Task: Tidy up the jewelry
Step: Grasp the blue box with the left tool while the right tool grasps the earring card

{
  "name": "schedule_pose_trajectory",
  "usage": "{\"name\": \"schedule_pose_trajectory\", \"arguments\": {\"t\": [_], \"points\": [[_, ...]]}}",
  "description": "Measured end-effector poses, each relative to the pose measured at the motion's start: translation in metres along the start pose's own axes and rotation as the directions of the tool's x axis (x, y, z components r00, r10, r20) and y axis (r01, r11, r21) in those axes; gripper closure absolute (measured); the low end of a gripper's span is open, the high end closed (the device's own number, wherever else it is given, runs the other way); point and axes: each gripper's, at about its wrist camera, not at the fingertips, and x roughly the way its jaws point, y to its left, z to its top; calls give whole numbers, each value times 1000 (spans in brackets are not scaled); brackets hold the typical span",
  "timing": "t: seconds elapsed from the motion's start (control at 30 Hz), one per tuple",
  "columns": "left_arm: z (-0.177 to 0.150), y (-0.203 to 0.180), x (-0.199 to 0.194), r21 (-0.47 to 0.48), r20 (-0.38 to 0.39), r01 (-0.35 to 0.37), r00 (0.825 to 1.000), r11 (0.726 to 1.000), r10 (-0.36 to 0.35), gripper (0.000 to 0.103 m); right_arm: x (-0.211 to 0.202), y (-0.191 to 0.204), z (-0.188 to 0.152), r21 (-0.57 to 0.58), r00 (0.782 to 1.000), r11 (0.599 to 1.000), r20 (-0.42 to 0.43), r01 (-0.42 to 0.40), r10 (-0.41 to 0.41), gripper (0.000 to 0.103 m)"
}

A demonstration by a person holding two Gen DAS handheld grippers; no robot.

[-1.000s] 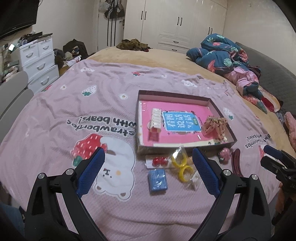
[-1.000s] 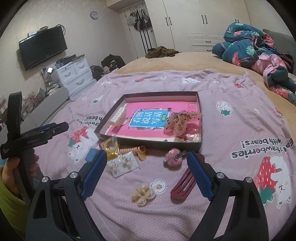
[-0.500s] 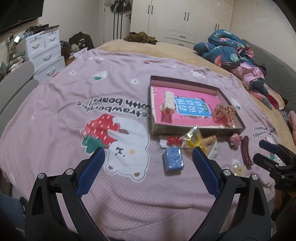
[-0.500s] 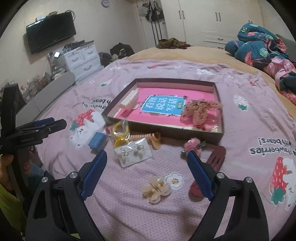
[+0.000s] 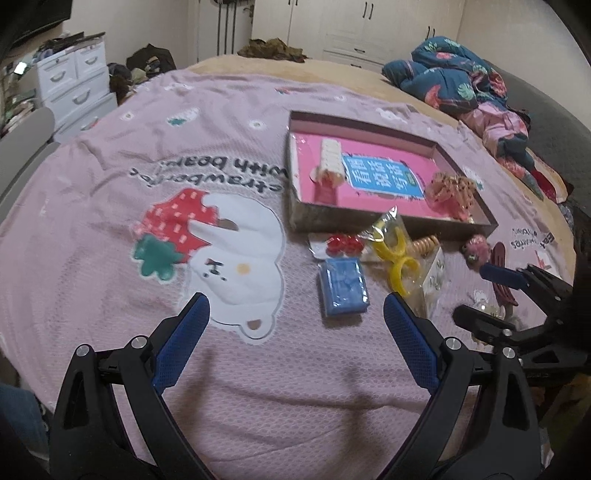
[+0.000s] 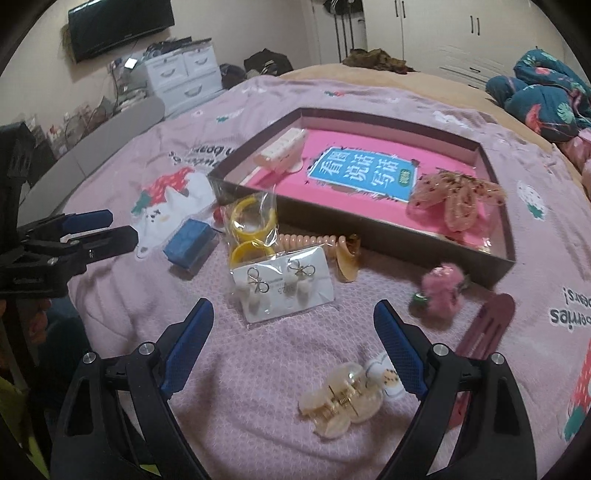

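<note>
A brown box (image 5: 369,216) (image 6: 369,225) with a pink floor holds a white clip (image 6: 282,149) and a pink speckled claw clip (image 6: 456,201). In front of it lie a blue case (image 5: 343,286) (image 6: 188,245), yellow rings in a bag (image 6: 251,229), an earring card (image 6: 284,288), a coil hair tie (image 6: 306,240), a pink pom-pom clip (image 6: 443,290), a maroon clip (image 6: 487,328) and a clear claw clip (image 6: 341,404). My left gripper (image 5: 295,325) is open and empty, short of the blue case. My right gripper (image 6: 293,334) is open and empty, just before the earring card.
All lies on a pink strawberry-bear bedspread (image 5: 147,166). A bundled floral quilt (image 5: 461,85) sits at the far right. White drawers (image 6: 181,77) and a wall TV (image 6: 122,24) stand beyond the bed on the left. A red bead item (image 5: 341,243) lies by the box.
Both grippers have moved closer and lower toward the loose items; the items now look larger. Both stay open and empty.
</note>
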Motion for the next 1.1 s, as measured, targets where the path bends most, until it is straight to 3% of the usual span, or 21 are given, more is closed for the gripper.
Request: {"name": "schedule_pose_trajectory", "arguments": {"t": [0.4,0.53,0.67,0.83,0.93,1.1], "points": [[-2,-3,27,-20,-71,45,996,999,-46,28,38,-2,5,-43,998,999,-59,-8,6,16],[-2,-7,35,-26,-94,67,993,997,-69,32,39,-1,6,-63,998,998,-49,-31,28,34],[0,-16,43,-8,-108,82,991,997,-82,33,34,-3,5,-70,999,997,-34,-42,40,40],[2,-25,53,10,-124,77,989,997,-76,51,20,-14,4,-27,999,999,-10,-42,42,40],[3,-27,54,20,-128,68,990,997,-65,76,9,-21,4,-13,999,999,9,-33,33,40],[4,-27,46,16,-112,87,990,996,-85,77,-11,-32,1,22,999,1000,33,-21,20,40]]}}
